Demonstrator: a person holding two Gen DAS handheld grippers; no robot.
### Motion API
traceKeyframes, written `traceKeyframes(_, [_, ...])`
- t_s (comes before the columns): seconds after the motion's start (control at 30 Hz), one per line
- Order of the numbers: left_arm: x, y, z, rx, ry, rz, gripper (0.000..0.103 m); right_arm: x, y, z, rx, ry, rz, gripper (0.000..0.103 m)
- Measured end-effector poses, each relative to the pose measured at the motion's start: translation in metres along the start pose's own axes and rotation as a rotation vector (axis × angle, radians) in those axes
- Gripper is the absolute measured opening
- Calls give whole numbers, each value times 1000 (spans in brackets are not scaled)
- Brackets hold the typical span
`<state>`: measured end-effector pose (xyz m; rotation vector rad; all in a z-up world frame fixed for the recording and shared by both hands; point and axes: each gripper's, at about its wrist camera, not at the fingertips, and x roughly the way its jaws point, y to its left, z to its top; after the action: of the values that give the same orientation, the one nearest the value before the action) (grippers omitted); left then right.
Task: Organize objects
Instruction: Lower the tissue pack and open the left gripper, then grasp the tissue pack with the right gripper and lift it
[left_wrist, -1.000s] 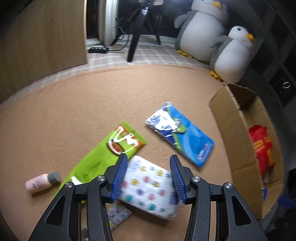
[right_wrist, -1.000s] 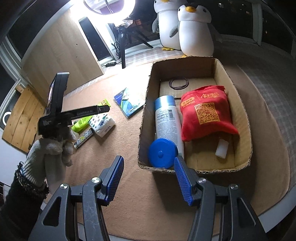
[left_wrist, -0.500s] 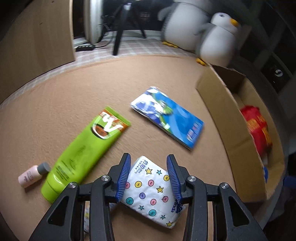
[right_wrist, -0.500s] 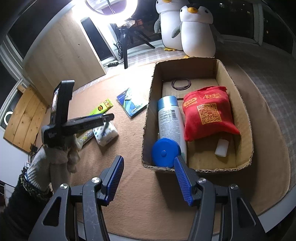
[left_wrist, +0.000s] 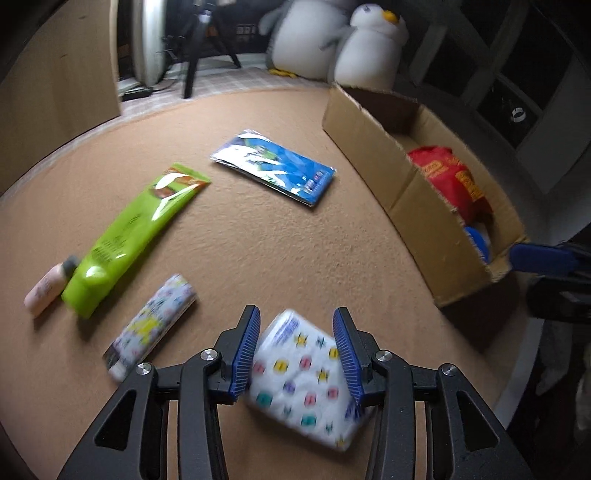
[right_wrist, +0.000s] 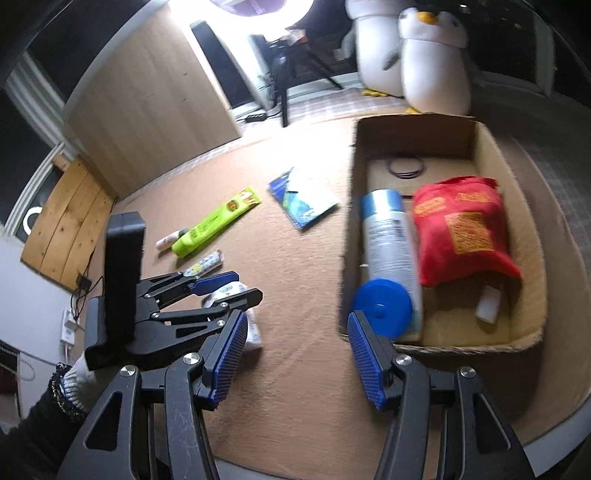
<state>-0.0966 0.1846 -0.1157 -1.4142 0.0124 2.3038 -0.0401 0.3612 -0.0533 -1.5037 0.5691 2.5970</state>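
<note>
Tan carpeted worktop (left_wrist: 258, 240) carried our open brown cardboard box (right_wrist: 524, 332), holding a red cloth pouch (right_wrist: 461, 236) and a white spray can with blue cap (right_wrist: 388, 254). Our left gripper (left_wrist: 295, 332) pinched the white dotted tissue pack (left_wrist: 303, 373) between its fingers above the worktop, beside the box. Our right gripper (right_wrist: 295, 332) hung spread and held nothing.

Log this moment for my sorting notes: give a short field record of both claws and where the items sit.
left claw: shut on white tissue pack with coloured shapes
right claw: open, holding nothing
brown cardboard box: holds red cloth bag, blue-capped spray can
tan mat: green tube, blue flat packet, small pink bottle
</note>
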Motion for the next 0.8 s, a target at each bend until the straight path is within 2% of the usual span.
traceKeyframes(0.13, [-27, 15, -22, -111, -19, -37, 47, 14, 13, 5, -42, 34, 38, 53])
traceKeyframes(0.2, [-34, 16, -34, -117, -15, -36, 48, 22, 19, 6, -62, 62, 58, 53])
traceKeyframes(0.47, [-33, 25, -61, -215, 21, -116, 48, 67, 45, 9, -148, 205, 134, 52])
traceKeyframes(0.8, [-25, 27, -62, -263, 33, -166, 48, 102, 50, 5, -170, 296, 100, 48])
